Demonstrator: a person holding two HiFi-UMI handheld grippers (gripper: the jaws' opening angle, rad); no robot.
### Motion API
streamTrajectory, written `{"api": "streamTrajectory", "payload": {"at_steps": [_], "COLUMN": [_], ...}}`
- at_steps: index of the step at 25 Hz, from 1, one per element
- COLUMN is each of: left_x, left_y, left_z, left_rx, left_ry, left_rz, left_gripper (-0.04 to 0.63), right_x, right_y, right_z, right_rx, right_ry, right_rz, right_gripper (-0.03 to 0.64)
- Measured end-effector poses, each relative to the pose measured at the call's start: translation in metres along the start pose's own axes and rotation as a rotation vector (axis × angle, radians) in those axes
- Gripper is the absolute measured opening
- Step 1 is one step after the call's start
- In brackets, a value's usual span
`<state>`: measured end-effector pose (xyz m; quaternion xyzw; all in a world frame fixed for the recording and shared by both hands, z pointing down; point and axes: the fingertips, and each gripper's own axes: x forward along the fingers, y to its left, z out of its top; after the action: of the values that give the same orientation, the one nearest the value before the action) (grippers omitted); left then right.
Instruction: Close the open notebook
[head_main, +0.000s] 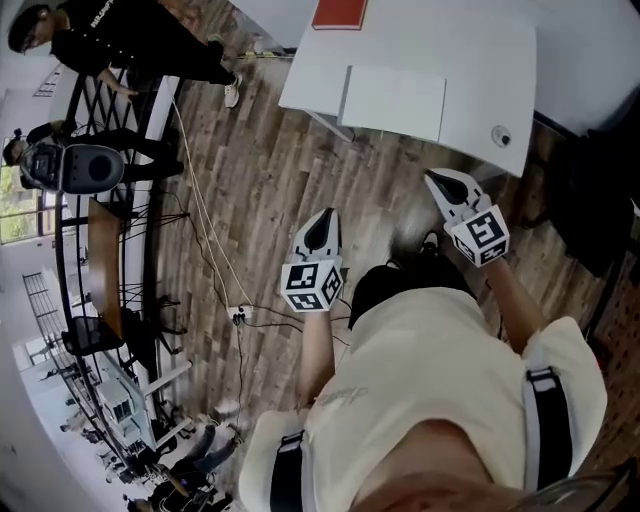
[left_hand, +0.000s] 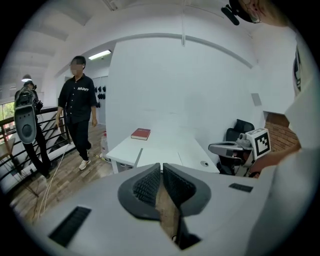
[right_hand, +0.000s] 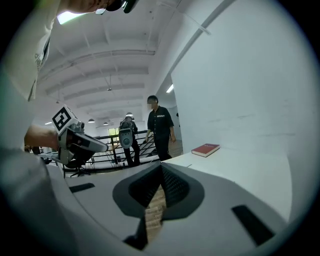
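Observation:
A white table (head_main: 480, 60) stands ahead of me over the wood floor. At its far edge lies a shut red book (head_main: 340, 13), also visible in the left gripper view (left_hand: 141, 133) and the right gripper view (right_hand: 205, 149). A flat white rectangle (head_main: 393, 101) lies on the table nearer to me; I cannot tell whether it is the notebook. My left gripper (head_main: 322, 228) (left_hand: 162, 166) and right gripper (head_main: 440, 182) (right_hand: 161, 167) are both held in the air short of the table. Each has its jaws shut and holds nothing.
A person in black (head_main: 140, 45) walks by a black railing (head_main: 70, 220) at the left, beside another person with a camera rig (head_main: 70, 165). Cables (head_main: 210, 240) run across the floor. A black chair (left_hand: 240, 131) stands right of the table.

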<state>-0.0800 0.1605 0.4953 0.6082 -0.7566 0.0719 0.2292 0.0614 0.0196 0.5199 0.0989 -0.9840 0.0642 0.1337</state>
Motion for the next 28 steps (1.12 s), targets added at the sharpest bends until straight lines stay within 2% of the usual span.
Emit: {"api": "streamTrajectory", "payload": {"at_steps": [4,7,12,15,22,28], "left_x": [0.013,0.027,0.057,0.071,0.112,0.134], "left_y": [0.013,0.020,0.032,0.053,0.109,0.131], "left_z": [0.001,0.003,0.026,0.044,0.083,0.088], "left_rx": [-0.009,-0.013,0.032,0.049,0.074,0.062], "left_ry": [0.011,-0.001,-0.046,-0.080,-0.126,-0.090], "left_rz": [-0.014,-0.053,-0.147,-0.172,-0.225,-0.285], "left_gripper": [0.031,0.031,0.031,0.031,0.031,0.031], "right_x": [0.016,0.024,0.041,0.059,0.106,0.117], "right_y": [0.010,0.011,-0.008,-0.013,-0.023,-0.023], "right_z": [0.003,0.000,0.010,0.025,0.064,0.062], "right_rx": [-0.007,0.008,0.098,0.146,0.043,0.094], "right_ry": [0.006,0.009,-0.016,-0.055,-0.087,-0.066], "right_rz": [0.013,0.001,-0.083,-0.127,-0.213,-0.286], "right_gripper": [0.008,0.008,0.008,0.008,0.008,0.008]}}
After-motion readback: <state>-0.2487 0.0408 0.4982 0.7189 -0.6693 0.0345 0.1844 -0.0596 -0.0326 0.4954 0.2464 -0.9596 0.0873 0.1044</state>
